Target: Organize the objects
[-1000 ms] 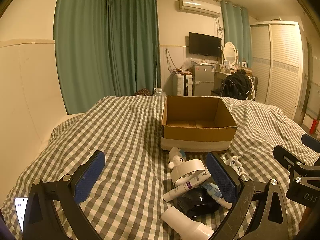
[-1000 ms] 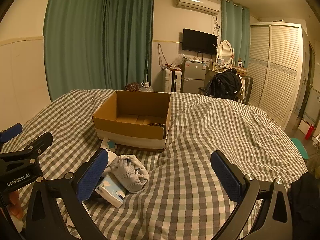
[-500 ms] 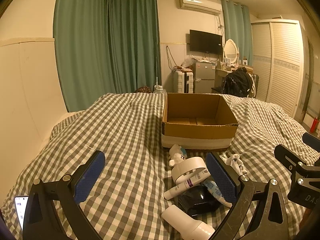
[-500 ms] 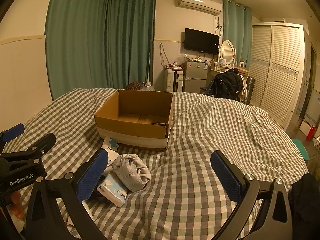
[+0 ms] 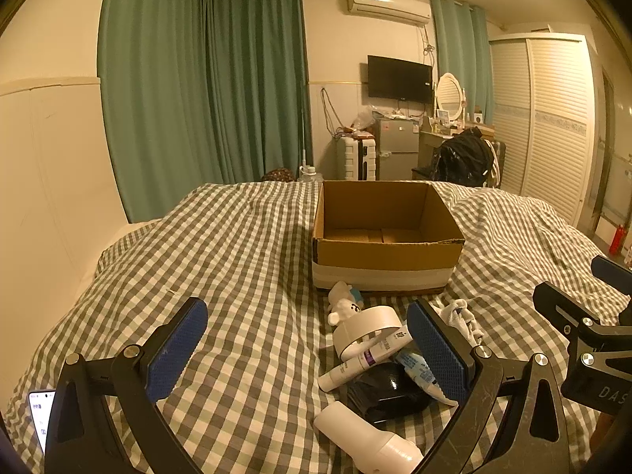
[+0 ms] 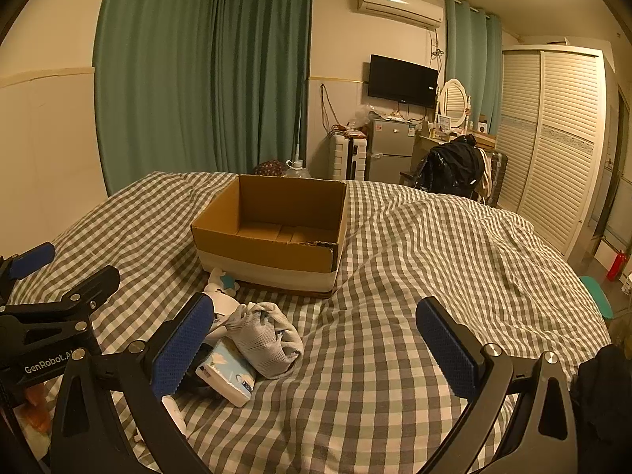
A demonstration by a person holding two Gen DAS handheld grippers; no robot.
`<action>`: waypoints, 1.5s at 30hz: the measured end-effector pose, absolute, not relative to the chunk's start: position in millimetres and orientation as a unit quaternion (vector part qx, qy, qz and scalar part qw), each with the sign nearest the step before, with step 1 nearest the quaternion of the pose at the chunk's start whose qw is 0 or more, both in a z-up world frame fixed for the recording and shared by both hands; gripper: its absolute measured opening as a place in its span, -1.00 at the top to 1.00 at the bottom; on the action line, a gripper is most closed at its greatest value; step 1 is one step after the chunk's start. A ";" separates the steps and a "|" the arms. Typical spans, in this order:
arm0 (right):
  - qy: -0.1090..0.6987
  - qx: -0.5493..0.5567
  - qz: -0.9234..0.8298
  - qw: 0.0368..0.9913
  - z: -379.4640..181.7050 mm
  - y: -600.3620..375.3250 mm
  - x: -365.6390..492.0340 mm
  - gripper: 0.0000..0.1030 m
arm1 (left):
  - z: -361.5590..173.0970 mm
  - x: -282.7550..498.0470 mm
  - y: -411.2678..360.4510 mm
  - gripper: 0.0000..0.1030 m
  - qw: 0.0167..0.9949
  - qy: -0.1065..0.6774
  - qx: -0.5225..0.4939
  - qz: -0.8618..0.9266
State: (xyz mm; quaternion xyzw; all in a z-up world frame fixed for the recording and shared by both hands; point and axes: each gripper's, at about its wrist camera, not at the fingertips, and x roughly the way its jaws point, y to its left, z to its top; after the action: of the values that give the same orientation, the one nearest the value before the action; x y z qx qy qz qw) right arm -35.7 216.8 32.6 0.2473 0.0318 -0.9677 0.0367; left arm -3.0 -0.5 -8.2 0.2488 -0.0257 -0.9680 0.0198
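— Since a second ago, what has shifted on your end?

— Both views sit a touch further back from the cardboard box [image 5: 385, 233]; the pile has not moved. My left tongs [image 5: 312, 349] hang over the checked bed [image 5: 237, 260] with the jaws wide apart and nothing between them. The right tongs [image 6: 316, 341] are likewise spread wide and empty.

— Where are the things to sort?

— Heaped on the bed just in front of the box, on its near side. From the left camera I see a small white plush toy [image 5: 344, 305] closest to the box, a roll of white tape [image 5: 365, 330] leaning beside it, a white tube [image 5: 361, 363] under the roll, a black pouch [image 5: 389, 393] and a white bottle [image 5: 367, 440] nearest me. From the right camera I see a grey sock bundle [image 6: 265, 337] lying against a tissue pack [image 6: 229, 373].

— And the box?

— Open-topped, upright, nothing visible inside. A phone [image 5: 40, 414] lies at the far left edge of my left view.
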 end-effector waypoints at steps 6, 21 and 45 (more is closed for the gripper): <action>0.032 0.248 -0.968 0.037 32.8 216.5 -35.8 -0.99 | -8.5 -2.6 -0.3 -1.00 0.022 -0.027 0.249 -0.968; 0.032 0.236 -0.970 0.045 41.7 216.8 -27.0 -0.99 | -2.6 2.2 4.7 -1.00 0.020 -0.034 0.266 -0.963; 0.034 0.277 -0.959 0.051 21.7 236.3 -21.9 -0.99 | -70.5 -8.9 19.1 -0.99 -0.005 -0.018 0.388 -0.921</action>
State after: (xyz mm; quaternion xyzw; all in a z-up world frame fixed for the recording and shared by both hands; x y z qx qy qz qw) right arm -21.9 236.3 21.7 0.2769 0.0345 -0.9589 0.0509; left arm -8.9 19.1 -70.5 0.3882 -0.0176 -0.9214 -0.0047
